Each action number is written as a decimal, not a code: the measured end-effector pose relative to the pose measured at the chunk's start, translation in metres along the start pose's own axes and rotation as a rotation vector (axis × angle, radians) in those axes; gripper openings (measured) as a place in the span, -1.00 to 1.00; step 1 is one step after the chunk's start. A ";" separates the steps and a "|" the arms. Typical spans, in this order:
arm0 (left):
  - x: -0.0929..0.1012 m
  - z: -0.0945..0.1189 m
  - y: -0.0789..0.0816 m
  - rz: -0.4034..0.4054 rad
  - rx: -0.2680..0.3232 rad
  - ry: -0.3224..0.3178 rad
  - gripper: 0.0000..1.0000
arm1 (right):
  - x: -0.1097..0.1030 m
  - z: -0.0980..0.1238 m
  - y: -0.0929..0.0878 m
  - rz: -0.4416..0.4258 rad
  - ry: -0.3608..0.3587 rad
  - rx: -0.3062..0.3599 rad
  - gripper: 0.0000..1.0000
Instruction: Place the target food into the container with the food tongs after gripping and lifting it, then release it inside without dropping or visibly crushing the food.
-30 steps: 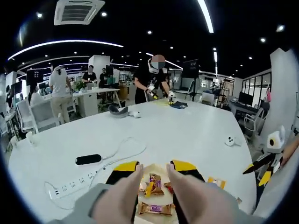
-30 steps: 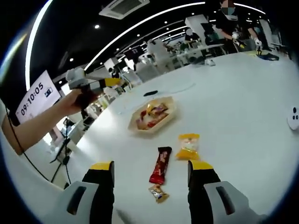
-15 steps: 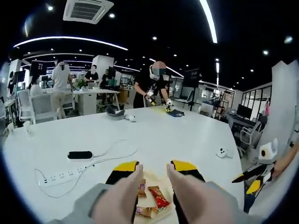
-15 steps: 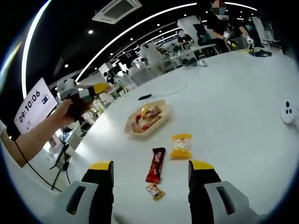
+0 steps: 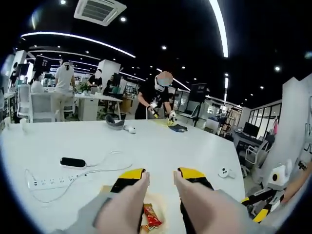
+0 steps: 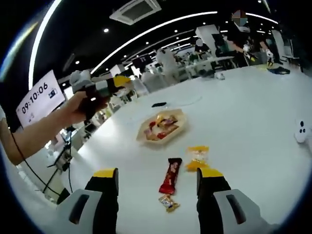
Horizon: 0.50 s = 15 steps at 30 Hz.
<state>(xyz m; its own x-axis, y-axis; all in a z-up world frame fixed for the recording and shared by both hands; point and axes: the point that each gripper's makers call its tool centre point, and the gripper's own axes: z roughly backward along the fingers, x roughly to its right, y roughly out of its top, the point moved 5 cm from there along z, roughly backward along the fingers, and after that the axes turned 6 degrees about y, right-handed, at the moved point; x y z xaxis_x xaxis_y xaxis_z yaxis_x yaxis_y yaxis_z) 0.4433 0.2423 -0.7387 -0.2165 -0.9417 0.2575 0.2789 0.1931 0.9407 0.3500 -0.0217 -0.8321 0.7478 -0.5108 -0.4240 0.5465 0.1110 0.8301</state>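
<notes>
Two pale tong arms (image 5: 158, 202) rise from bottom centre of left gripper view, tips apart, nothing gripped, over snack tray (image 5: 155, 220). Left gripper (image 5: 161, 176) open. Right gripper (image 6: 157, 178) open, empty; red bar (image 6: 170, 175), yellow packet (image 6: 198, 157), small candy (image 6: 168, 202) lie btwn jaws, tray (image 6: 162, 127) above them mid-frame.

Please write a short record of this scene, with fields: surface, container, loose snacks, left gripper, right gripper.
surface: white table
container: shallow tray holding wrapped snacks
loose snacks: red bar, yellow packet, small candy, on the table near the right gripper
left gripper: jaws open, empty, raised over the tray; held up by a hand in the right gripper view
right gripper: jaws open, empty
</notes>
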 end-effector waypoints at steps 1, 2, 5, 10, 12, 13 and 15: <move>0.000 0.000 0.000 0.007 0.006 0.003 -0.50 | 0.002 0.001 0.003 -0.001 0.002 0.007 0.33; 0.001 -0.001 0.000 0.011 0.017 0.005 -0.50 | 0.005 0.001 0.004 0.006 0.000 0.015 0.34; 0.004 0.001 -0.001 0.006 0.030 0.025 -0.49 | 0.015 0.000 0.002 0.008 0.001 0.003 0.33; 0.008 0.015 -0.003 0.023 0.028 0.059 -0.50 | 0.024 0.001 0.009 -0.032 0.023 0.002 0.33; 0.010 0.024 -0.004 0.056 0.022 0.062 -0.49 | 0.025 -0.003 0.013 -0.047 0.041 0.014 0.33; 0.011 0.027 -0.005 0.061 0.021 0.066 -0.49 | 0.025 -0.006 0.014 -0.047 0.044 0.013 0.33; 0.014 0.036 -0.007 0.057 0.017 0.083 -0.49 | 0.026 -0.011 0.014 -0.049 0.055 0.005 0.33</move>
<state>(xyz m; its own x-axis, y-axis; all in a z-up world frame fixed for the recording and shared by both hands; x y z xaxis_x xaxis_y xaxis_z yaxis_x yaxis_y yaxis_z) 0.4041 0.2376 -0.7337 -0.1225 -0.9484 0.2925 0.2725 0.2512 0.9288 0.3816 -0.0238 -0.8355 0.7399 -0.4681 -0.4831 0.5809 0.0825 0.8098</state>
